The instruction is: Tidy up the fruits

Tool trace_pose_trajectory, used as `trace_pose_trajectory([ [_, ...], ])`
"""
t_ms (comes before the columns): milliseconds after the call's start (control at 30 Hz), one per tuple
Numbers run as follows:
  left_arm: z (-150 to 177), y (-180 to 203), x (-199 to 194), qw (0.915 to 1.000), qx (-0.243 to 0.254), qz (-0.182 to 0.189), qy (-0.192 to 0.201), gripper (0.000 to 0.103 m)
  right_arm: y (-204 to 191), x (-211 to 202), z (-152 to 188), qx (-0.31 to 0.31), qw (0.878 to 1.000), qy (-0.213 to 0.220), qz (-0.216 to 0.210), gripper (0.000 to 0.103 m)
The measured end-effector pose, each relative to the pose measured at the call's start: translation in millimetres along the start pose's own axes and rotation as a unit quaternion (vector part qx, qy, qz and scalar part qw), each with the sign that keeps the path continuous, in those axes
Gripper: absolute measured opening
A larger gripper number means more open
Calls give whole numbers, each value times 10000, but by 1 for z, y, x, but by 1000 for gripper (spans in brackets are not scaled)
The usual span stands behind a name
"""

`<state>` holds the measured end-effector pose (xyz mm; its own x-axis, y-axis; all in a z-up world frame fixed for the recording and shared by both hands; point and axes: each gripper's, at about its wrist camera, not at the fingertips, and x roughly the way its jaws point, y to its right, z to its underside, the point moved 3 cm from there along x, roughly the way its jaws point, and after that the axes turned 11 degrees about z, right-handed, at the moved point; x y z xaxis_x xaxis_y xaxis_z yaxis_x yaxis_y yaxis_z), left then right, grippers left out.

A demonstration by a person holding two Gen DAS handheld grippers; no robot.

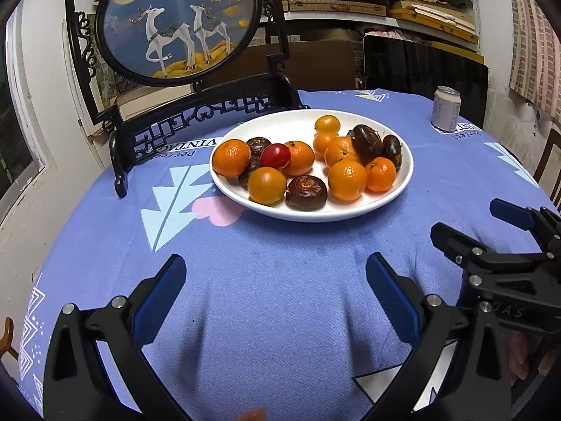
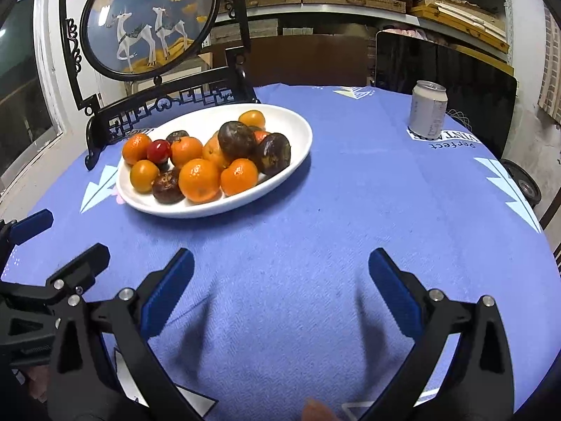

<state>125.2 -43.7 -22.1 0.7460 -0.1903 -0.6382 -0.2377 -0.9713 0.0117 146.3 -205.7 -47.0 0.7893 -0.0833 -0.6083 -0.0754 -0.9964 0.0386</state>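
A white oval plate [image 1: 350,207] sits on the blue tablecloth and also shows in the right wrist view [image 2: 298,129]. It holds several oranges [image 1: 347,179] [image 2: 199,179], dark brown fruits [image 1: 306,193] [image 2: 236,140] and one red fruit [image 1: 275,156] [image 2: 158,151]. My left gripper [image 1: 277,266] is open and empty, low over the cloth in front of the plate. My right gripper [image 2: 280,263] is open and empty, in front of and to the right of the plate. Each gripper shows at the edge of the other's view.
A pale drink can [image 1: 445,108] [image 2: 428,109] stands at the back right of the table. A black-framed round deer screen [image 1: 175,21] [image 2: 147,21] stands behind the plate at the back left. Shelves and a dark chair back [image 1: 424,66] lie beyond the table.
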Motion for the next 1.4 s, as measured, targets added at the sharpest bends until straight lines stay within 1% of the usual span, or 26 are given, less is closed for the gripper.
trace_pose_trajectory([
  [300, 0, -2, 2, 9999, -81, 91, -49, 102, -1, 2, 1, -4, 10000, -41, -87, 101],
  [400, -2, -4, 1, 10000, -73, 26, -13, 102, -2, 2, 1, -43, 9999, -70, -106, 101],
  [500, -5, -16, -1, 9996, -274, -18, 45, 102, -5, 2, 2, -107, 9998, -91, -153, 101],
  [667, -6, -30, -2, 9982, -600, 33, 61, 102, -10, -4, 2, -183, 9995, 54, -250, 101],
  [767, -6, -27, 1, 9986, -530, -10, 5, 102, -14, -7, 3, -230, 9991, 76, -347, 101],
  [933, -5, -23, 1, 9992, -406, -10, 6, 102, -16, -9, 3, -276, 9989, 117, -357, 101],
  [1400, -4, -24, 4, 9988, -471, 120, -61, 102, -17, -8, 3, -292, 9989, 105, -365, 101],
])
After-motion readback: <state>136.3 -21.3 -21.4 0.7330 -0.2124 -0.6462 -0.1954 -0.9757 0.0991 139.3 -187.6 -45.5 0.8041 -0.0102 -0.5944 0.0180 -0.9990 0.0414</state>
